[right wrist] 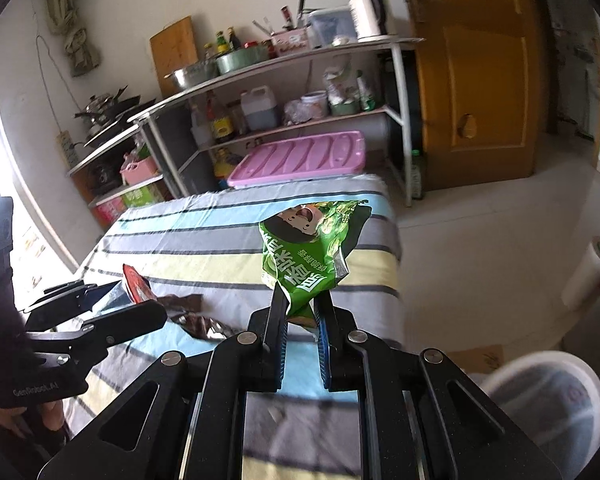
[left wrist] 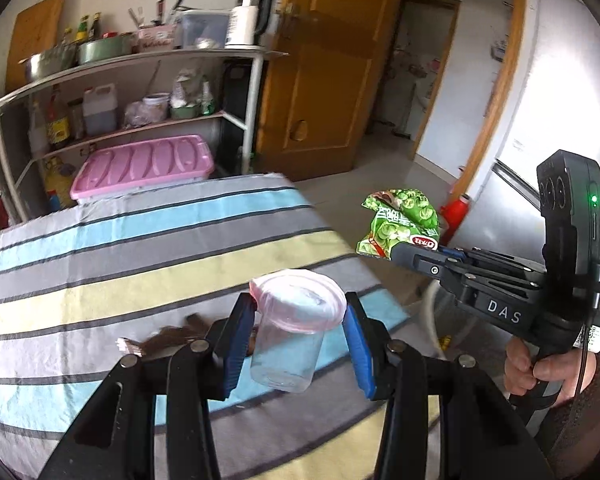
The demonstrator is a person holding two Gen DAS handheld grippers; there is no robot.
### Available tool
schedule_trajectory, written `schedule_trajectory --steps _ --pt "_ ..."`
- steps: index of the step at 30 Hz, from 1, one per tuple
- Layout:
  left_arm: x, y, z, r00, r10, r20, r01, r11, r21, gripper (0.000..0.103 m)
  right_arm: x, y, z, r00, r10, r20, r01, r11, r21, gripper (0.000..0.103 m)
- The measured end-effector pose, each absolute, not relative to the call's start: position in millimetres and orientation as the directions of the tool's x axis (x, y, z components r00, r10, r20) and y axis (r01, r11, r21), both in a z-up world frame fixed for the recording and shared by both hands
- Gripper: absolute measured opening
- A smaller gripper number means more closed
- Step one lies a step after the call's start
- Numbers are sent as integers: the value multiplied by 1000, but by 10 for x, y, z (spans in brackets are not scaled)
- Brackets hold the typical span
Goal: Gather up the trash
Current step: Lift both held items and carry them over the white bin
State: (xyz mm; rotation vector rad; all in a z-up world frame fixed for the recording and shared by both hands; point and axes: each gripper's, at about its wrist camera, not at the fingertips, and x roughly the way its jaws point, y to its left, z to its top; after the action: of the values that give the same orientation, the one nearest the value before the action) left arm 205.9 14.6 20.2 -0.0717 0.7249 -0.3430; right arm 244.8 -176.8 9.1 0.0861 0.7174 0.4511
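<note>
My left gripper (left wrist: 300, 320) is shut on a clear plastic cup (left wrist: 288, 344) with a pinkish lid, held above the striped tablecloth (left wrist: 140, 240). My right gripper (right wrist: 302, 312) is shut on a crumpled green snack bag (right wrist: 304, 256), lifted over the table's right side; the same green snack bag (left wrist: 404, 220) shows in the left wrist view, beyond the table edge, in the right gripper (left wrist: 400, 252). A brown wrapper (right wrist: 196, 316) and a red wrapper (right wrist: 138, 284) lie on the cloth. The left gripper (right wrist: 100, 300) appears at the left of the right wrist view.
A white bin (right wrist: 548, 396) with a liner stands on the floor at the lower right. Metal shelves (right wrist: 300, 92) with bottles and pots and a pink-lidded box (right wrist: 300, 156) stand behind the table. A wooden door (right wrist: 480, 72) is at the right; a white roll (right wrist: 588, 272) stands on the floor.
</note>
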Motion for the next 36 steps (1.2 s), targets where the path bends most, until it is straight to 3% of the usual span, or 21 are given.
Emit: schedule_trajectory --steps 16,36 --pt "1763 -1017 226 614 -467 -636 479 861 -169 47 1735 -2947 135 742 246 -624 -171 969 179 13" --pt "1651 -1960 -99 504 -496 -707 578 802 -151 47 1461 -3771 -621 637 109 -763 12 988 152 13"
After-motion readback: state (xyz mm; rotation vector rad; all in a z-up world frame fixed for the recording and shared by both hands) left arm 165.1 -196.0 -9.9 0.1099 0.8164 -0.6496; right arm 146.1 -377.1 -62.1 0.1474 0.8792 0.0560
